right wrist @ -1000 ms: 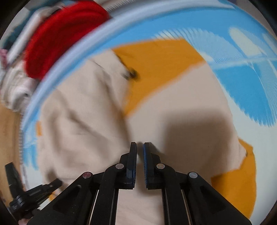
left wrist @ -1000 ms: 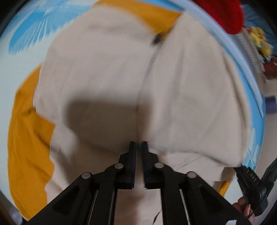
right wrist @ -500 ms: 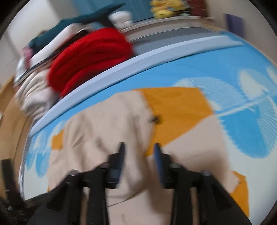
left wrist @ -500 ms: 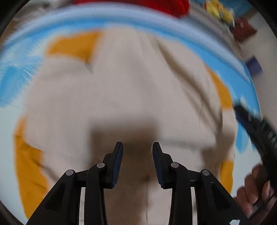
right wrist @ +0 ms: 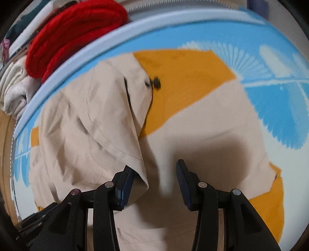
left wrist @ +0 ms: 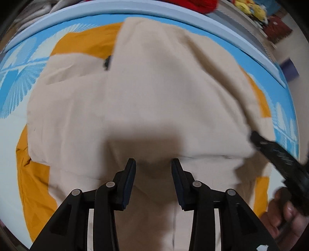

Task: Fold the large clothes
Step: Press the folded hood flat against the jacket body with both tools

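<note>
A large beige and orange jacket [left wrist: 154, 100] lies folded on a blue-and-white patterned mat [left wrist: 17, 88]. It also fills the right wrist view [right wrist: 202, 123], with a black zipper pull [right wrist: 156, 82] near its orange part. My left gripper [left wrist: 153, 164] is open and empty just above the beige cloth. My right gripper [right wrist: 154, 170] is open; a hanging beige fold [right wrist: 123, 139] drapes against its left finger, not clamped. The right gripper also shows at the right edge of the left wrist view [left wrist: 278, 152], held by a hand.
A pale blue rim [right wrist: 81, 54] borders the mat at the far side. Beyond it lie a red knitted garment [right wrist: 73, 32] and a white folded pile [right wrist: 13, 90]. Yellow soft toys [left wrist: 249, 8] sit at the far right.
Both grippers went from shut to open, letting go of the beige cloth. Both have pulled back, and the folded jacket now lies flatter on the mat.
</note>
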Motion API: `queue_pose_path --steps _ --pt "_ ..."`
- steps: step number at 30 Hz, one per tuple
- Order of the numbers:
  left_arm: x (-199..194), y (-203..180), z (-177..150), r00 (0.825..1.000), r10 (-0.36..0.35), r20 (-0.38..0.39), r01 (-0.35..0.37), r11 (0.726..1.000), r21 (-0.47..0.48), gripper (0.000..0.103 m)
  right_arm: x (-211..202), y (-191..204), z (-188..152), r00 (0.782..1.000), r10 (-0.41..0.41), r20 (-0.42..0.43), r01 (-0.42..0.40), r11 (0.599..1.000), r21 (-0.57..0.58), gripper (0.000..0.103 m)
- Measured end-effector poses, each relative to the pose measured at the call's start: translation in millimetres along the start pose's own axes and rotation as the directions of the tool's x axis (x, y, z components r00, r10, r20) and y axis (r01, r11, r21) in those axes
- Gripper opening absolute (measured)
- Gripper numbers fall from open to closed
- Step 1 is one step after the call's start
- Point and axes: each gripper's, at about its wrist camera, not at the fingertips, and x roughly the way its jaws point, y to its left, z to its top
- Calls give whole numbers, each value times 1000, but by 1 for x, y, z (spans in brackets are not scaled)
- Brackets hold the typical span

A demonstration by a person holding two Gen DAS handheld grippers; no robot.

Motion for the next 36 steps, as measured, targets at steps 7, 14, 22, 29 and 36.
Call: queue_pose_path --steps 7,14,22,29,36 --pt "11 6 0 998 9 -68 -10 1000 -22 34 -49 37 -2 961 -5 276 19 999 -49 45" --pt "-21 7 10 999 33 28 -33 999 -8 34 -54 57 -6 952 121 281 -76 983 -164 45" --pt "-27 6 1 996 4 84 -3 1000 -20 34 32 38 -21 997 14 -80 -22 995 -94 47" --pt "-29 6 0 993 8 122 -10 1000 14 35 -15 56 -14 992 8 125 12 987 -157 47" --pt "24 16 -7 996 64 -65 -65 998 -16 36 28 39 -15 997 -67 -48 59 988 -140 47"
